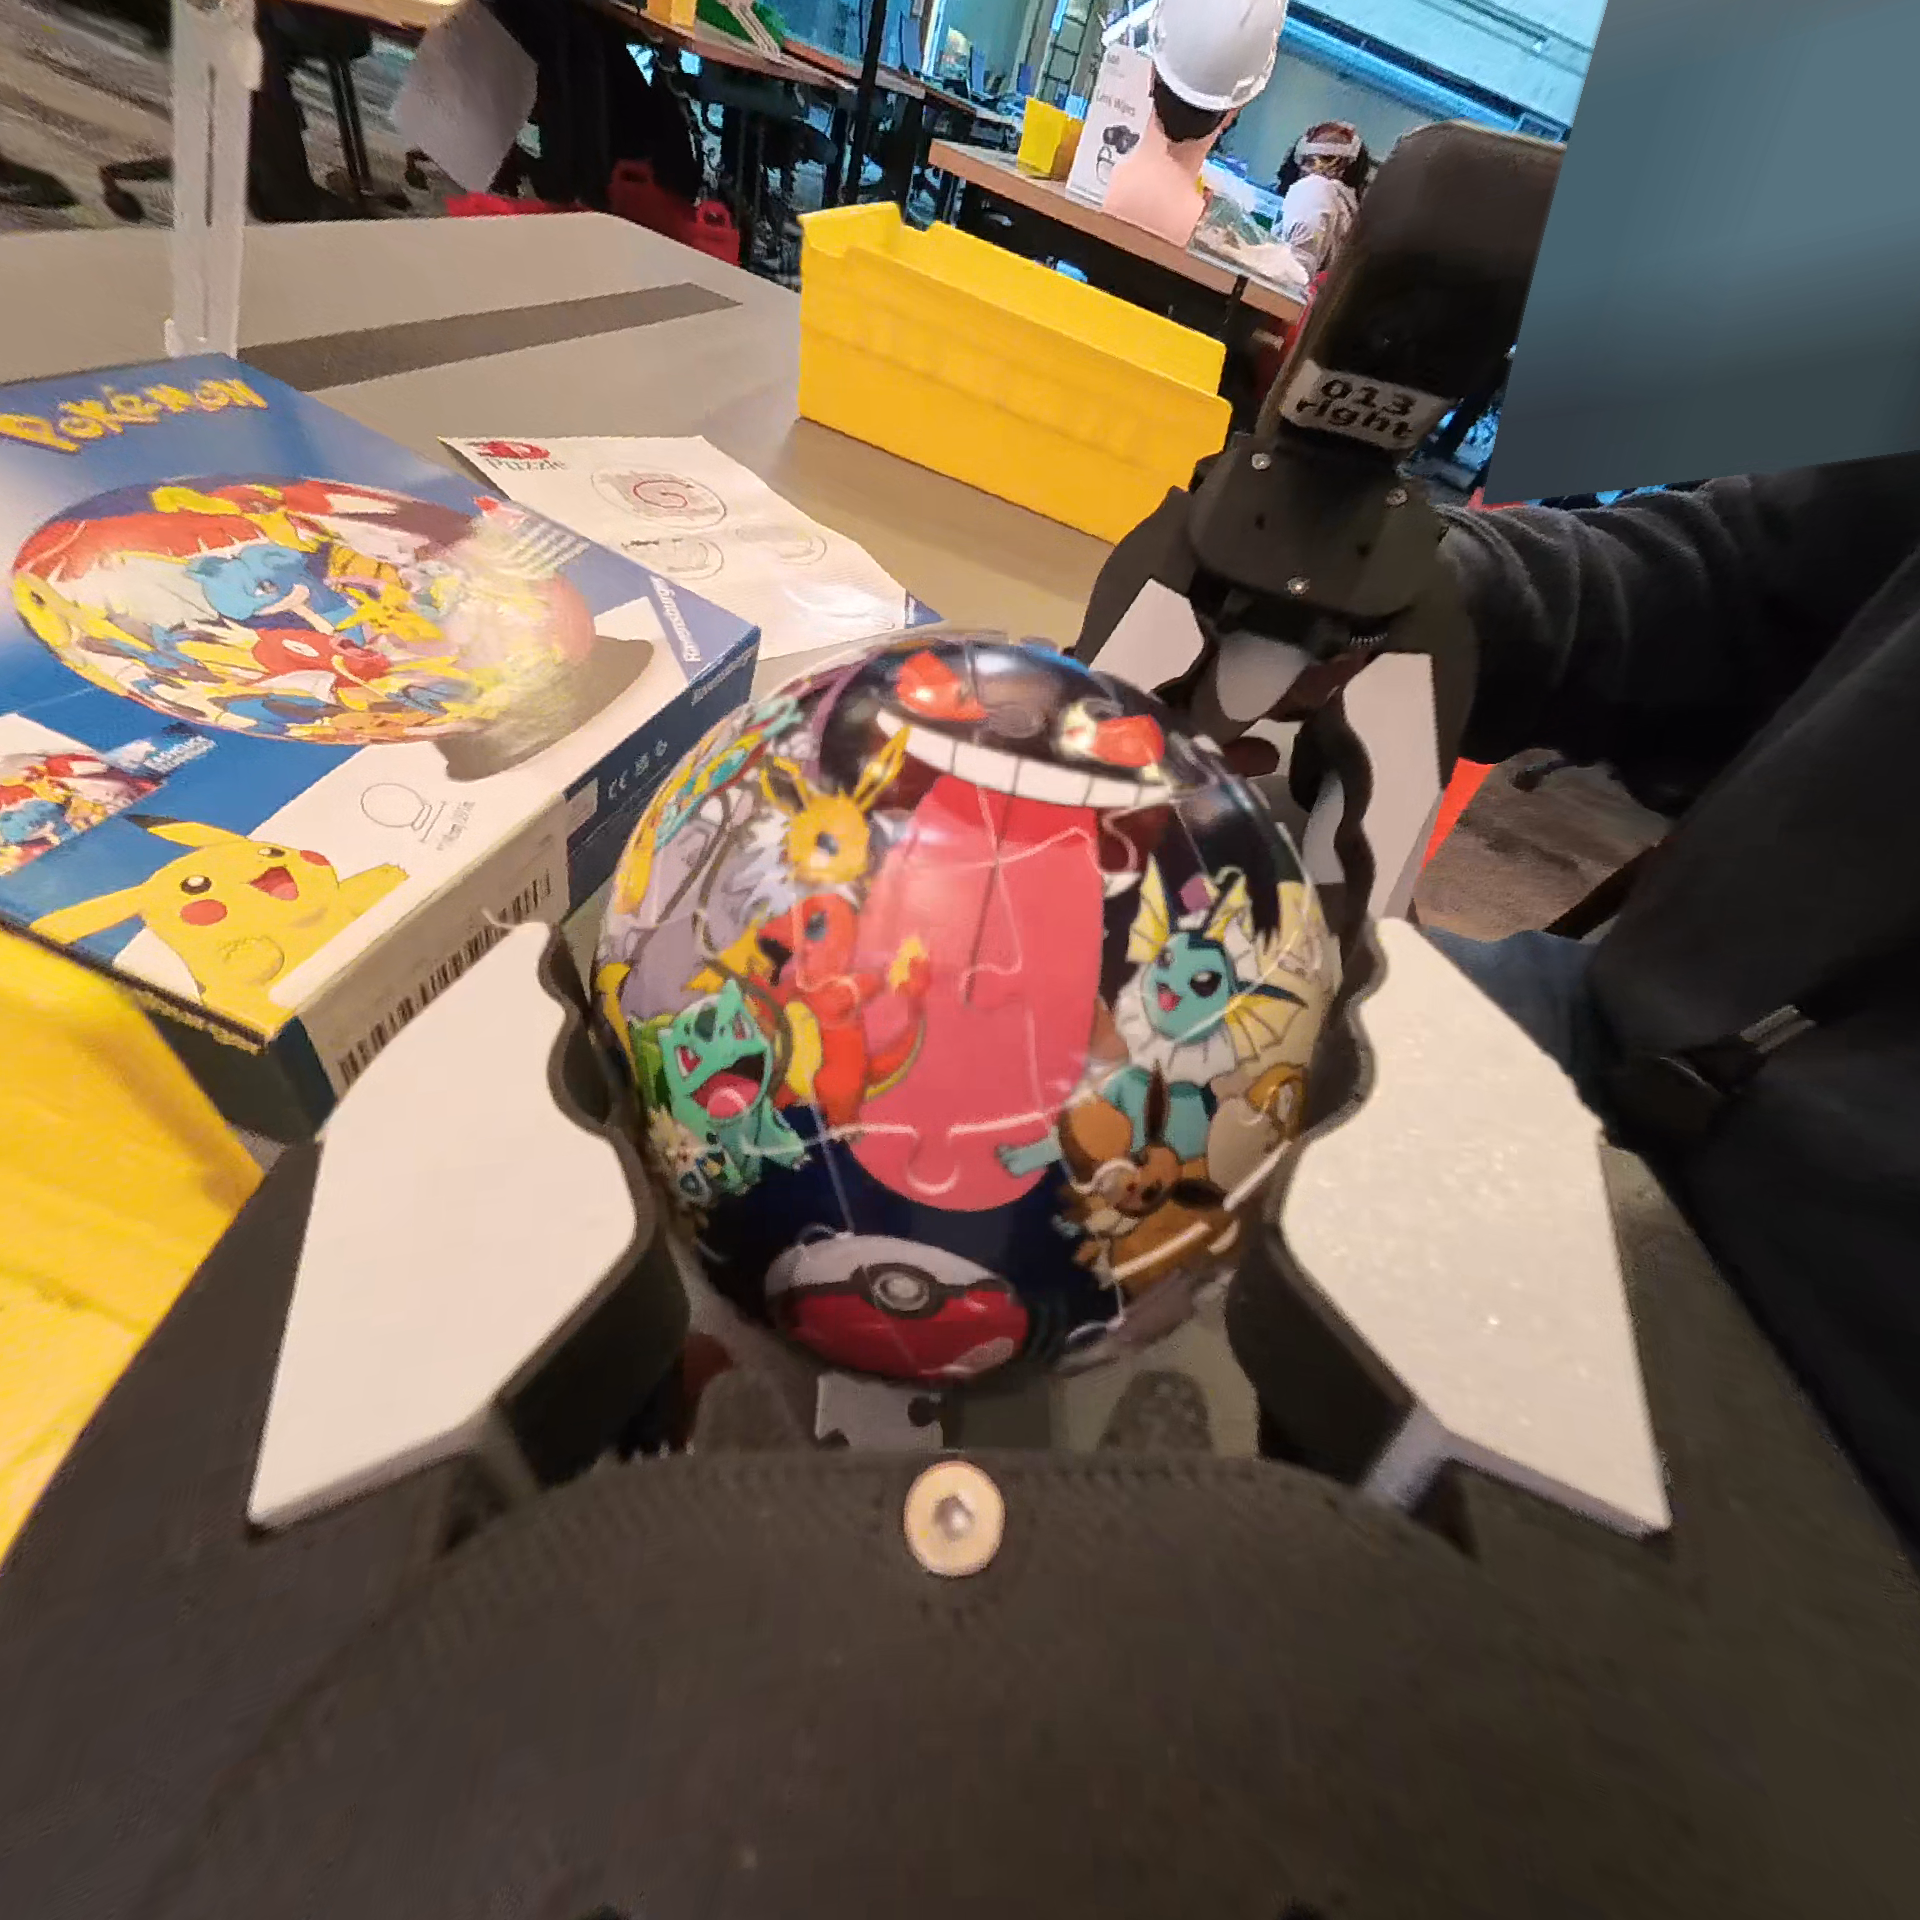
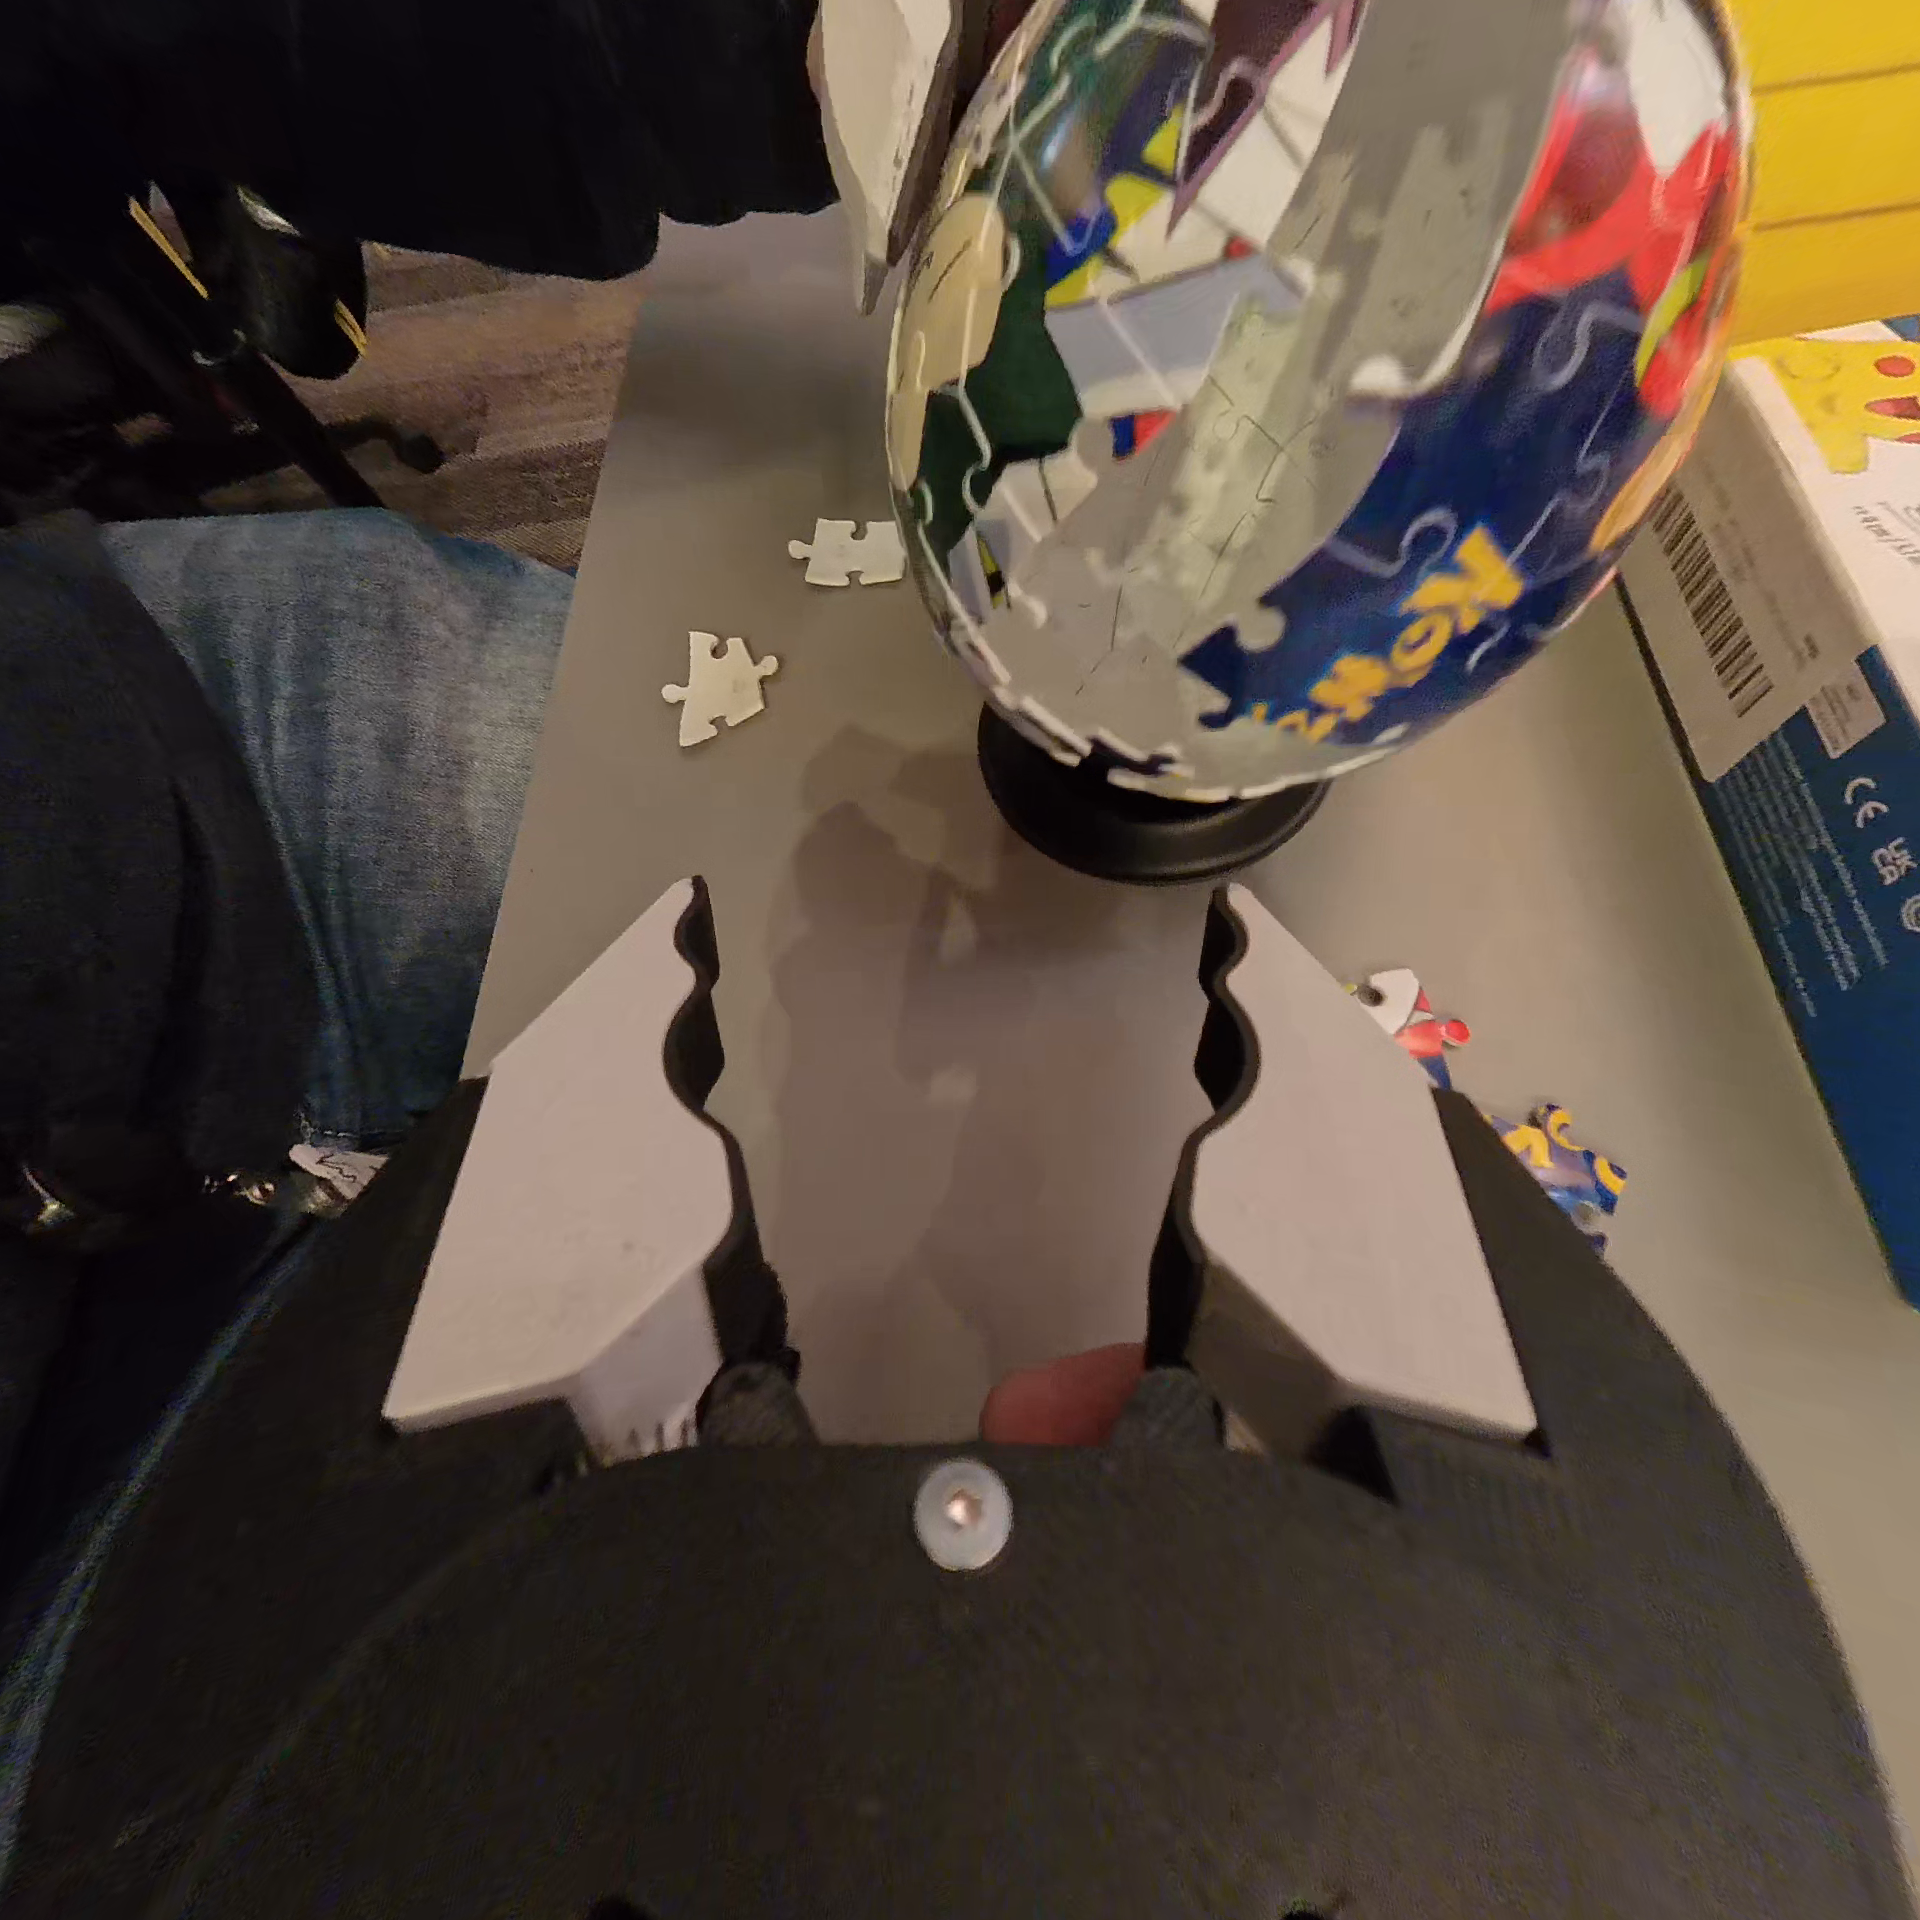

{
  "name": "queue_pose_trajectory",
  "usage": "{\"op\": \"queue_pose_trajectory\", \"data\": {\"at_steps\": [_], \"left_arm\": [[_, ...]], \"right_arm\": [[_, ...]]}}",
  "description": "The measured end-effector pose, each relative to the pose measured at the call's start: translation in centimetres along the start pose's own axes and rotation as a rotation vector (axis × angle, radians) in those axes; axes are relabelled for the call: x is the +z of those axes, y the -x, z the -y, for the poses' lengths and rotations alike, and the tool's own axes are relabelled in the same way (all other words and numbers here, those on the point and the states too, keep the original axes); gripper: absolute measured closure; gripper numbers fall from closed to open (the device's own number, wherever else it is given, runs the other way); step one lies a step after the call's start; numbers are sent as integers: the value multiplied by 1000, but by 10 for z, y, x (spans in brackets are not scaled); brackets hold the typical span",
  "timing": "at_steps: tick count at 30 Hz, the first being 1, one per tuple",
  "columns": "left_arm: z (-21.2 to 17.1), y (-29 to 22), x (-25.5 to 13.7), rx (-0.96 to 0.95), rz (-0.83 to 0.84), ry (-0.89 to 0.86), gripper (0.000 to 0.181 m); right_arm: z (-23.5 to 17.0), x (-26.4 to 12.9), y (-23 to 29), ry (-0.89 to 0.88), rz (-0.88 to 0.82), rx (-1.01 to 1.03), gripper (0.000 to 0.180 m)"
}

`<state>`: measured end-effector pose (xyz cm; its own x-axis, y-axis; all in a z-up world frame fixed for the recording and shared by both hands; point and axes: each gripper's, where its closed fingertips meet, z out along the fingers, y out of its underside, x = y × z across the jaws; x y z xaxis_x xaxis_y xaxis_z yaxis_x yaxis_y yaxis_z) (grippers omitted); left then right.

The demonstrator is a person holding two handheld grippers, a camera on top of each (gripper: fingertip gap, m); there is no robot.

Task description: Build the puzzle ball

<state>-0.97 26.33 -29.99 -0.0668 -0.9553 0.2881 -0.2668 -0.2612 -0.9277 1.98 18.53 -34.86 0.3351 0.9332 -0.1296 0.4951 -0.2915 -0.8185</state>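
The puzzle ball, covered in colourful cartoon creatures, sits between the fingers of my left gripper, which is shut on its two sides. In the right wrist view the ball rests on a black ring stand and shows a wide gap of bare inner surface. My right gripper is open and empty, hovering over the grey table just short of the stand. It also shows in the left wrist view, behind the ball's top right. Loose pieces lie white side up and colour side up.
The blue puzzle box lies left of the ball, with an instruction sheet behind it. Yellow bins stand at the back and at the near left. A person's legs and dark sleeve are at the table's edge. Spacing between my two grippers at the tips: around 11 cm.
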Motion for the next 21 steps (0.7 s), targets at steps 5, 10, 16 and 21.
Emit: {"op": "queue_pose_trajectory", "data": {"at_steps": [5,10,16,21], "left_arm": [[-4,2,-9,0,-23,-18,48],[-8,0,-13,68,-16,33,46],[-1,-7,-14,255,87,126,43],[-2,-14,-3,567,191,328,35]], "right_arm": [[1,-2,-4,-9,-16,-13,90],[2,-2,-8,-30,-13,-21,94],[1,0,-11,-34,-11,-26,97],[1,2,-8,-32,1,-29,97]]}}
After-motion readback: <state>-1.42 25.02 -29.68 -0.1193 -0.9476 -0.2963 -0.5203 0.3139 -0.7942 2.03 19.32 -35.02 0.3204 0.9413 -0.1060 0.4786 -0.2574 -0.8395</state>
